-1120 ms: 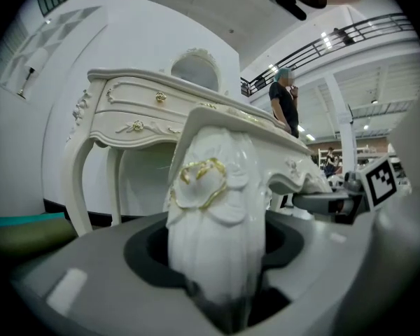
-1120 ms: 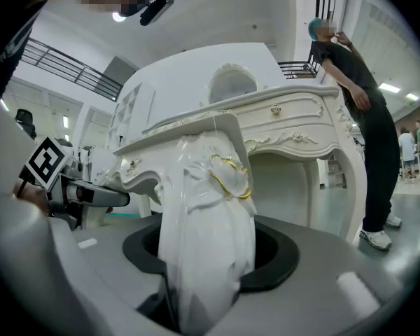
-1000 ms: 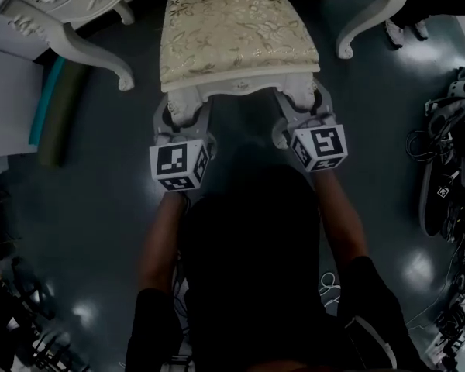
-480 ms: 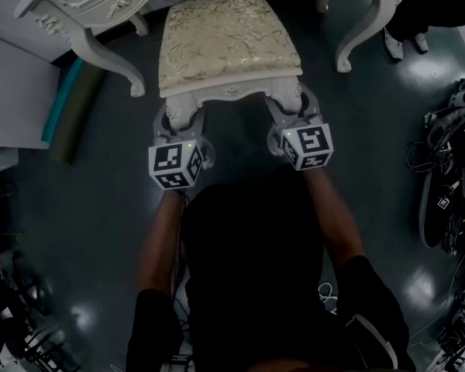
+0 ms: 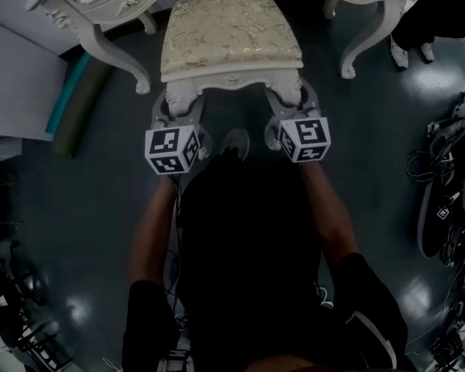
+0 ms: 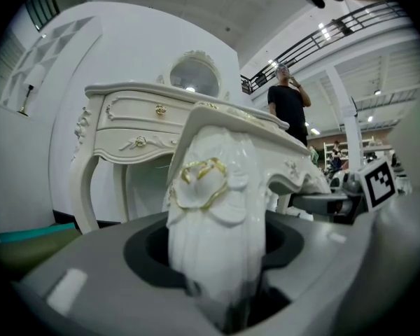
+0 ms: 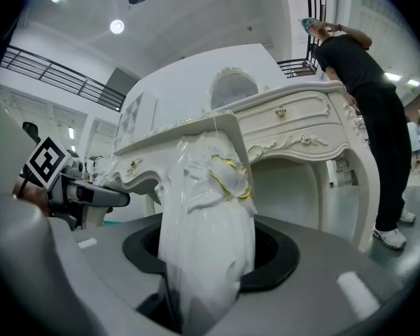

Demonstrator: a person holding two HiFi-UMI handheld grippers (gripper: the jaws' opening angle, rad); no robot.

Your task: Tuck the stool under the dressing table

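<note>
The stool (image 5: 231, 33) has a cream brocade seat and white carved legs. It stands between the front legs of the white dressing table (image 5: 112, 56), its far edge under the table's front. My left gripper (image 5: 180, 105) is shut on the stool's near left leg (image 6: 213, 208). My right gripper (image 5: 288, 101) is shut on the near right leg (image 7: 208, 215). Each gripper view shows its leg filling the gap between the jaws, with the table's drawers (image 6: 136, 121) behind. Both grippers point roughly level toward the table.
A person in black (image 7: 367, 103) stands at the table's right end, shoes (image 5: 407, 49) near its right leg. A teal and green roll (image 5: 77, 103) lies on the floor at left beside a white panel (image 5: 15, 84). Cables and gear (image 5: 449, 200) crowd the right side.
The stool and both grippers have moved toward the dressing table. The table's front now covers the seat's far edge. Both grips are unchanged.
</note>
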